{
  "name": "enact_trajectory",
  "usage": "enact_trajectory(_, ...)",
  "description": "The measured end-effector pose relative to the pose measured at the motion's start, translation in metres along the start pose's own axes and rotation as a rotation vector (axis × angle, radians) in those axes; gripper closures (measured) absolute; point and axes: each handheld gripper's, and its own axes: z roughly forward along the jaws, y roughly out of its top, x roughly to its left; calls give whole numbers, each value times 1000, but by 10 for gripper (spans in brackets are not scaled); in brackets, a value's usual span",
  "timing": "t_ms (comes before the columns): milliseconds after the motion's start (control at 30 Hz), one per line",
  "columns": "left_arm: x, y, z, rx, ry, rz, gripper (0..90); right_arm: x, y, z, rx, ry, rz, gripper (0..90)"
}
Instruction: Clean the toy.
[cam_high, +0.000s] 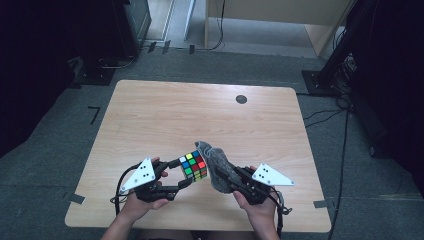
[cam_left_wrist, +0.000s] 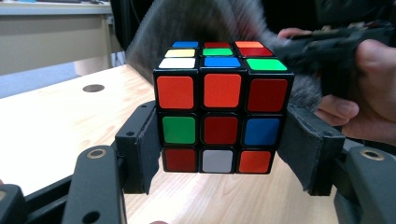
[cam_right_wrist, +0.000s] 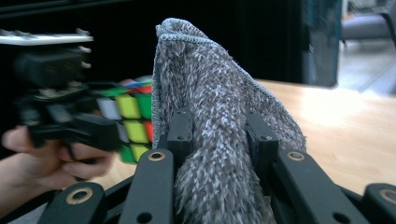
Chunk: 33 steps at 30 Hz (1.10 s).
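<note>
A scrambled colour cube (cam_high: 194, 166) is held just above the wooden table (cam_high: 150, 115), near its front edge. My left gripper (cam_high: 184, 173) is shut on the cube, one jaw on each side, as the left gripper view shows on the cube (cam_left_wrist: 219, 114). A grey fluffy cloth (cam_high: 216, 162) stands up right beside the cube, touching its right side. My right gripper (cam_high: 225, 176) is shut on the cloth (cam_right_wrist: 212, 135), which bunches up between its jaws. In the right gripper view the cube (cam_right_wrist: 133, 123) sits just left of the cloth.
A small dark round hole (cam_high: 241, 99) sits in the table's far right part. Dark stands and cables (cam_high: 345, 80) line the floor around the table. Black tape marks (cam_high: 76, 198) lie on the carpet by the front corners.
</note>
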Motion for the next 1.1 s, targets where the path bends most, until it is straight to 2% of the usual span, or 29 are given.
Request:
enact_trajectory(67,0,1,0,-11,-12,-13,350,6,1,4,29,41,-30,685)
enact_trajectory(133,2,1,-2,-19,-1,-27,349,5,-6,10,70,63,-23,683)
enact_trajectory(200,7,1,-6,-58,0,-72,349,-1,-13,13,114,39,-3,687)
enact_trajectory(267,11,2,-10,-96,3,-108,350,-5,-21,15,140,-16,29,691)
enact_trajectory(333,12,3,-11,-117,8,-126,350,-4,-25,18,129,1,64,692)
enact_trajectory(467,11,0,-8,-144,-3,-162,350,19,-26,28,122,54,-7,691)
enact_trajectory(567,10,-1,-6,-156,-16,-192,350,32,-30,36,137,93,-33,692)
enact_trajectory(633,7,-1,-4,-149,-9,-182,350,41,-35,42,165,142,-62,690)
enact_trajectory(700,6,-1,-4,-152,-12,-179,350,49,-38,46,189,147,-116,689)
enact_trajectory(767,7,0,-6,-153,0,-172,349,49,-36,45,186,110,-133,689)
enact_trajectory(900,9,0,-7,-159,3,-179,350,29,-30,31,107,-17,-38,690)
enact_trajectory(933,9,-1,-6,-157,3,-180,350,26,-30,29,91,-44,-35,690)
enact_trajectory(967,8,-1,-5,-153,4,-178,350,26,-30,28,84,-52,-34,689)
enact_trajectory(1033,6,-2,-2,-140,3,-169,350,31,-32,32,92,-21,-35,682)
enact_trajectory(1100,2,-2,1,-113,29,-143,349,39,-36,39,116,35,-61,664)
